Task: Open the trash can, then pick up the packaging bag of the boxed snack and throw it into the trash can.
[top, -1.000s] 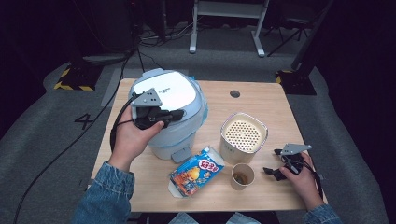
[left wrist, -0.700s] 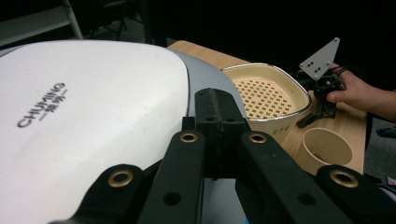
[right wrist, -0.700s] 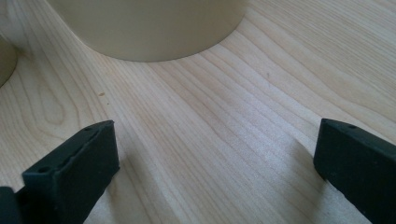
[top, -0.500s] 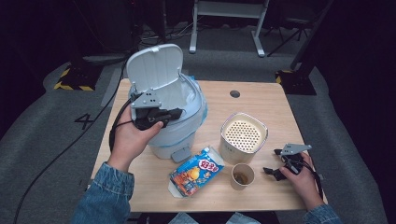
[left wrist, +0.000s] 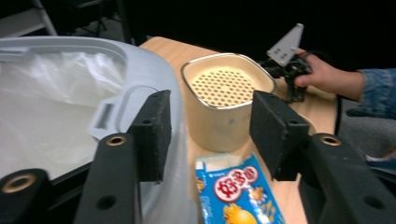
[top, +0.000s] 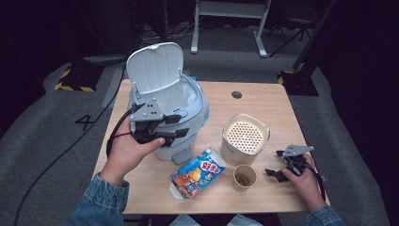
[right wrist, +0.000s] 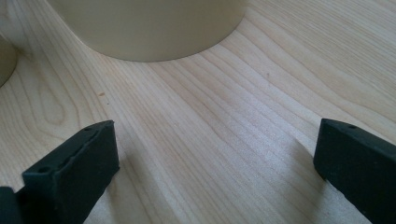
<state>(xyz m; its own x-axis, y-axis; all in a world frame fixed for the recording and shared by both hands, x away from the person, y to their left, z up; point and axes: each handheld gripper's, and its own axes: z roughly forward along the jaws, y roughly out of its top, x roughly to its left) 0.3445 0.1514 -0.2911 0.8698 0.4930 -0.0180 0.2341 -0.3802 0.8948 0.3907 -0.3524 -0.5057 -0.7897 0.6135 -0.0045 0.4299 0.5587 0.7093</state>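
A: Item, lidded bin [top: 181, 115]: location?
B: Table's [top: 263, 101] left half, toward the far edge; lid [top: 155, 66] raised, white liner inside.
A: Left gripper [top: 162, 131]?
B: At the bin's near rim, jaws just opened, spread apart; one pad inside the rim, nothing gripped.
A: Right gripper [top: 277, 173]?
B: Near right corner, jaws wide, resting low on wood.

matt plastic bin [top: 181, 117]; wooden table [top: 263, 101]
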